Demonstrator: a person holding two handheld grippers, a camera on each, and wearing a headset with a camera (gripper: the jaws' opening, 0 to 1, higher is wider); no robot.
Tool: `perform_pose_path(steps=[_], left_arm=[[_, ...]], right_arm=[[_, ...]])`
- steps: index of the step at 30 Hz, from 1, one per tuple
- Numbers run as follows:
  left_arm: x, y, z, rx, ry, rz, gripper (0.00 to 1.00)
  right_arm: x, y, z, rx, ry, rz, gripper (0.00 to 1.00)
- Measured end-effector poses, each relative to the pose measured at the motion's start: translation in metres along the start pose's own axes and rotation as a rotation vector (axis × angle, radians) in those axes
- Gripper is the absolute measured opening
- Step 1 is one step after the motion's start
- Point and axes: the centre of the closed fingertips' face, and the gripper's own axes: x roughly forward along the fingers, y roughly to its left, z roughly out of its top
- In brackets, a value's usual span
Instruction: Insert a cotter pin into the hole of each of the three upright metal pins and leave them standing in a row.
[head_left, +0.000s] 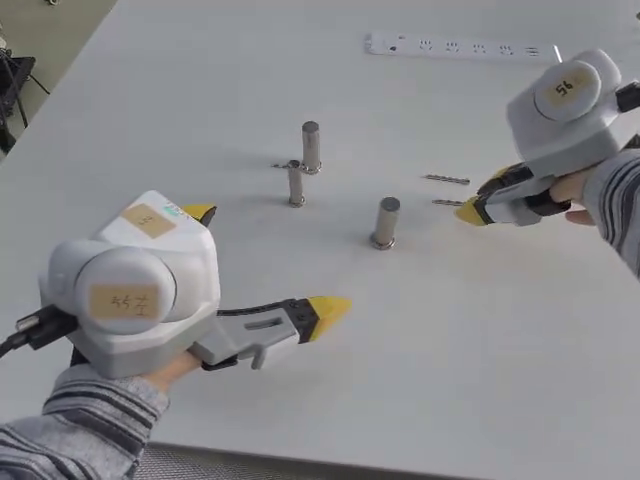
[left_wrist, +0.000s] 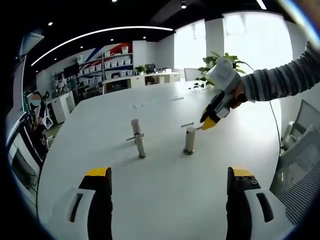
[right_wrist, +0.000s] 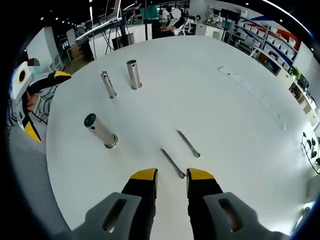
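1. White worktop (head_left: 300, 400) in an open office carries everything. A tall pin (head_left: 311, 147), a slim pin (head_left: 296, 184) and a thick pin (head_left: 386, 222) stand upright in a loose group. A power strip (head_left: 455, 46) lies at the far edge.
2. To the right of that group, a near cotter pin (right_wrist: 171, 162) and a far cotter pin (right_wrist: 188, 143) lie flat, side by side and almost parallel.
3. The right gripper (right_wrist: 172, 175) sits low over the worktop. Its fingers are drawn close with a narrow gap between them, and nothing is clamped.
4. The near cotter pin lies straight ahead of those fingers, its closer end just at the fingertips; I cannot tell whether it touches them. Its long axis runs away from the fingers and slants left toward the thick pin. So it lies along the fingers' reach rather than across their gap.
5. The left gripper (left_wrist: 168, 172) hangs well back with its fingers spread wide and empty, facing the upright pins. The right gripper is clearly the nearer one to both cotter pins.
6. The slim pin seems to carry a small crosspiece already. By my reading, the next pinch should take the near cotter pin by its closer end.
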Motion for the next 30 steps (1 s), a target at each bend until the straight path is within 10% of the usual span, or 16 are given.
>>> perform_pose_path(steps=[18,30], left_arm=[[0.000,0.002,-0.003,-0.002,0.015,0.005,0.92],[-0.001,0.001,-0.006,0.012,0.037,0.004,0.90]], right_arm=[[0.007,-0.004,-0.012,-0.023,0.092,0.057,0.06],[0.004,0.004,-0.013,-0.188,0.113,0.056,0.00]])
